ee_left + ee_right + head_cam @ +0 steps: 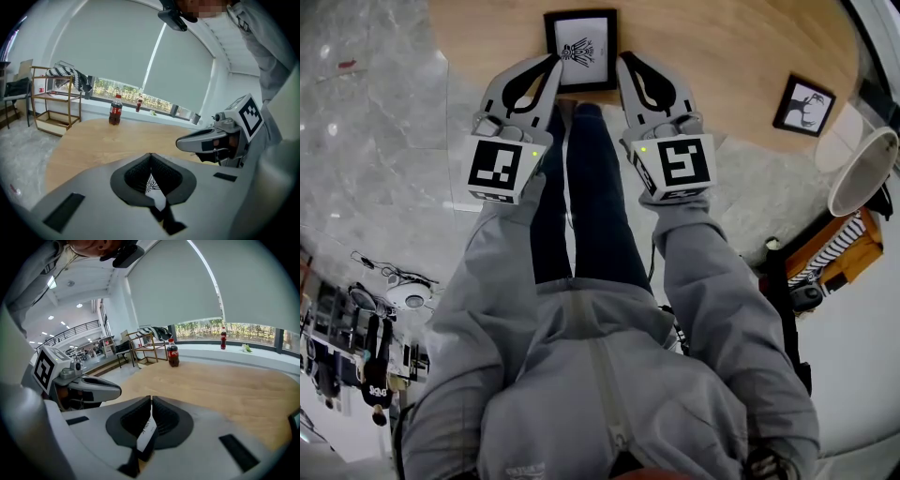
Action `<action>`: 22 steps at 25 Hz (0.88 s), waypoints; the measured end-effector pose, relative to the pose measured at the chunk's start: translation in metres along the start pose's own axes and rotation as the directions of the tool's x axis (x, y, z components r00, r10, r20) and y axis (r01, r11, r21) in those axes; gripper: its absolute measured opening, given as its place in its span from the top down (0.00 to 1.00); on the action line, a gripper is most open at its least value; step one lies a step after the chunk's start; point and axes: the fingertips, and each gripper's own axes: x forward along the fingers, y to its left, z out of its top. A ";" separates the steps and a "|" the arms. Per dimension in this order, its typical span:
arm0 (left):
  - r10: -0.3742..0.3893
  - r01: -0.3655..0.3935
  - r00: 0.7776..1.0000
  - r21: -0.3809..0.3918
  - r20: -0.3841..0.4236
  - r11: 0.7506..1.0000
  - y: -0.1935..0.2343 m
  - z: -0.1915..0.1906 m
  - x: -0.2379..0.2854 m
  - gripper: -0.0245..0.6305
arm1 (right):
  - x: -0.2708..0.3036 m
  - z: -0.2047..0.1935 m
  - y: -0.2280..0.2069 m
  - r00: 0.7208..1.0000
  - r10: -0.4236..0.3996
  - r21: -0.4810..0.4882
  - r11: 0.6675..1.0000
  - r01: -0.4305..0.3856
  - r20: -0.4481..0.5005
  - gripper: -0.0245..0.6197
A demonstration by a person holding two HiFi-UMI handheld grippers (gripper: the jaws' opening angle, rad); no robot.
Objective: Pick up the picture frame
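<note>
A black picture frame (580, 49) with a white mat and a small ink drawing lies on the wooden table (712, 56) near its front edge. My left gripper (553, 62) is at the frame's left side and my right gripper (622, 58) at its right side, both shut with the tips meeting. In the left gripper view the frame (151, 185) shows only through the slot behind the closed tips (150, 155). In the right gripper view it (146, 432) shows the same way, edge-on. I cannot tell whether either tip touches it.
A second small black frame (804, 103) lies at the table's right edge. A cola bottle (115, 110) stands at the far side of the table, with a wooden shelf (51, 103) beyond. A white round shade (862, 169) sits off the table, right.
</note>
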 end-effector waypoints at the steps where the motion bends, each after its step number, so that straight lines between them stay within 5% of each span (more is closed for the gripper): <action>1: 0.001 -0.001 1.000 -0.024 -0.005 1.000 0.001 -0.003 0.002 0.93 | 0.002 -0.002 -0.001 1.000 -0.001 0.002 1.000 0.001 -0.005 0.91; 22: 0.003 -0.016 0.991 -0.099 -0.133 0.995 0.017 -0.057 0.018 0.93 | 0.038 -0.067 -0.010 0.976 0.005 0.030 1.000 0.001 -0.218 0.89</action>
